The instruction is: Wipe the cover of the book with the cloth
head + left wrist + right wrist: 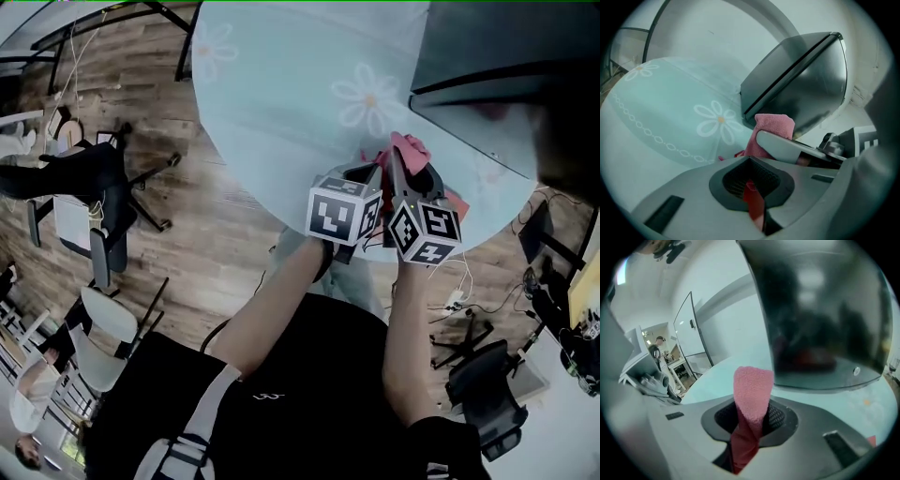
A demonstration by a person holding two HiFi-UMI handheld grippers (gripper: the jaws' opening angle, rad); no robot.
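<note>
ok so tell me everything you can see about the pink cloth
The pink cloth looks like soft, nubby towelling. The right gripper is shut on it: between the jaws it is bunched and twisted, and a rounded flap stands upright past them. It is held above the near edge of the pale flowered tablecloth, not lying flat. The left gripper, close beside, pinches a thin red strip; whether that belongs to the cloth is unclear.

Black short-sleeved top (281, 403) with small white print, a pale strap (192, 441) across it. Left tongs (752, 187) and right tongs (749, 425): grey shells, black ribbed pads (733, 180), black-and-white marker cubes (342, 212).
</note>
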